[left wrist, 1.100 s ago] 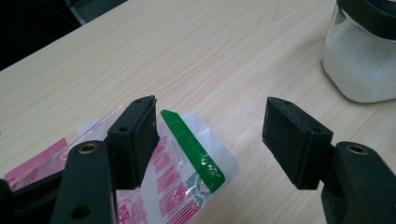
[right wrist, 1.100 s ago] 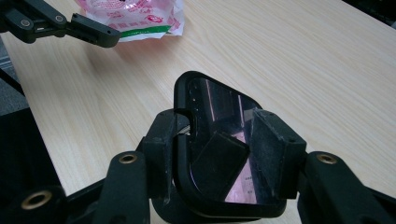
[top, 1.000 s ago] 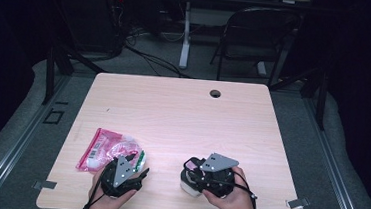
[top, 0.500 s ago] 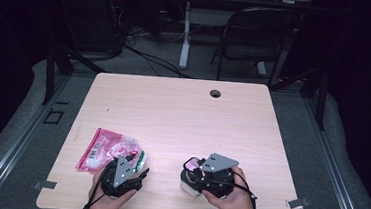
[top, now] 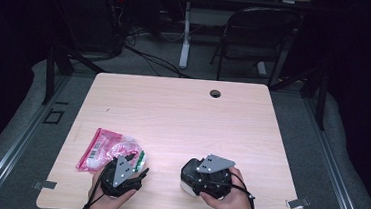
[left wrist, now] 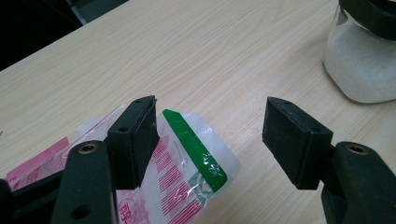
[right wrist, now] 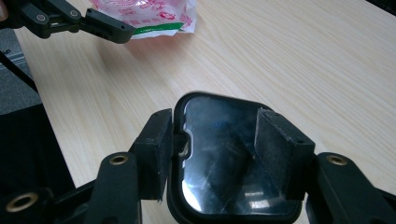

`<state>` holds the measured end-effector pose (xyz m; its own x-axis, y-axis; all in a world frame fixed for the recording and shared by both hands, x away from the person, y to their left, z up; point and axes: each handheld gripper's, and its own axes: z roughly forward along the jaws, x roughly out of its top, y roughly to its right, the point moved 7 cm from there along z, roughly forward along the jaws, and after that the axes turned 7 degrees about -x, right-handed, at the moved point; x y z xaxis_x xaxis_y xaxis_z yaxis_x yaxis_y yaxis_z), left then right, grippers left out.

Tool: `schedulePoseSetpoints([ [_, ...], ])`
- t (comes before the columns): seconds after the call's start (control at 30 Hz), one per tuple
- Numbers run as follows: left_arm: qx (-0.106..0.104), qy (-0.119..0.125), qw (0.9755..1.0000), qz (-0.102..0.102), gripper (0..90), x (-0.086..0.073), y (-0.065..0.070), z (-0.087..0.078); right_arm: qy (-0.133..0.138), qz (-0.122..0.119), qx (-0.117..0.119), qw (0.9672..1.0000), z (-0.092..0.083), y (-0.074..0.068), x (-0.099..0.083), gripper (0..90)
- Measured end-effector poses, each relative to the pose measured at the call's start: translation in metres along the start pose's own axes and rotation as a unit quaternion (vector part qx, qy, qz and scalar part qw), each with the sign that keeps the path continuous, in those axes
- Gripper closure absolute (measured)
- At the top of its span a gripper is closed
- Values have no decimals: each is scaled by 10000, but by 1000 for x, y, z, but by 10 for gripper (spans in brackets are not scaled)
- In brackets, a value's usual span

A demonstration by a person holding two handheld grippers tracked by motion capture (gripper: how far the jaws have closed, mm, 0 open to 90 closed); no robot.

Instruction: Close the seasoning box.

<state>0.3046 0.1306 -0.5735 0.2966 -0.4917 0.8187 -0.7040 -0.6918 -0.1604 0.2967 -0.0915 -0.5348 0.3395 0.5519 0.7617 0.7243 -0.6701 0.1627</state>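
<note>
On the wooden surface (top: 182,119), your right gripper (right wrist: 210,144) hovers over the black-lidded jar (right wrist: 224,158) near the front edge, jaws just widened around the lid. Your left gripper's (left wrist: 210,135) jaws stand apart over the pink packet (left wrist: 187,186), front-left.

table (top: 173,108): bare wood, cable hole (top: 215,93) | behind: folding chair (top: 256,35)

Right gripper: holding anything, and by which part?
Nothing held. The right gripper has just been opening; its jaws stand over the jar's black lid, pads apparently off it.
</note>
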Motion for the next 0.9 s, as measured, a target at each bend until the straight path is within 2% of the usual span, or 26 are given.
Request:
schedulePoseSetpoints([
  [0.9, 16, -22, 10000, 18, 358, -1, -1, 0, 9, 39, -34, 10000, 1, 1, 0, 458],
])
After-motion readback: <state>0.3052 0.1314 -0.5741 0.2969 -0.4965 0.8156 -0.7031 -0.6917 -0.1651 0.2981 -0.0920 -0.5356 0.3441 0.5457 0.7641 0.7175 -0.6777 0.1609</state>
